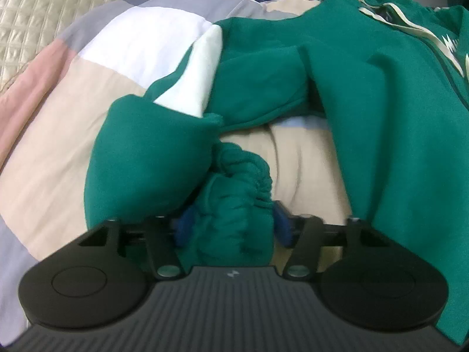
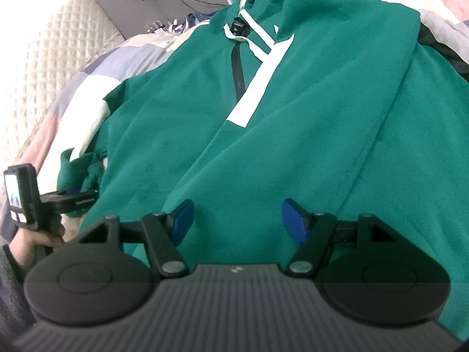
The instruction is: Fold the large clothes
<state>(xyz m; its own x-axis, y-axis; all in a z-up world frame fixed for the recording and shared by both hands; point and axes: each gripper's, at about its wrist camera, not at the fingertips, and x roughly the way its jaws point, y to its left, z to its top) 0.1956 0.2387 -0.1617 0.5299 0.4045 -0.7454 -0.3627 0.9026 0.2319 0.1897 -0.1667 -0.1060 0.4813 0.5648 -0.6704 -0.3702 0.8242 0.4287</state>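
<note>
Two grippers are working over a green hoodie (image 2: 293,111) lying across the patchwork quilt (image 1: 58,135): the left gripper (image 1: 231,228) is clenching its bunched cuff (image 1: 234,205) at the left, the right gripper (image 2: 237,220) is hovering released above its near hem.

Green hoodie (image 2: 307,111) matt fleecy cloth; quilt (image 1: 58,152) smooth cotton

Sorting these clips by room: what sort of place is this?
Probably a bedroom: the green jacket lies on a patchwork quilt, beside a padded, quilted cream headboard.
</note>
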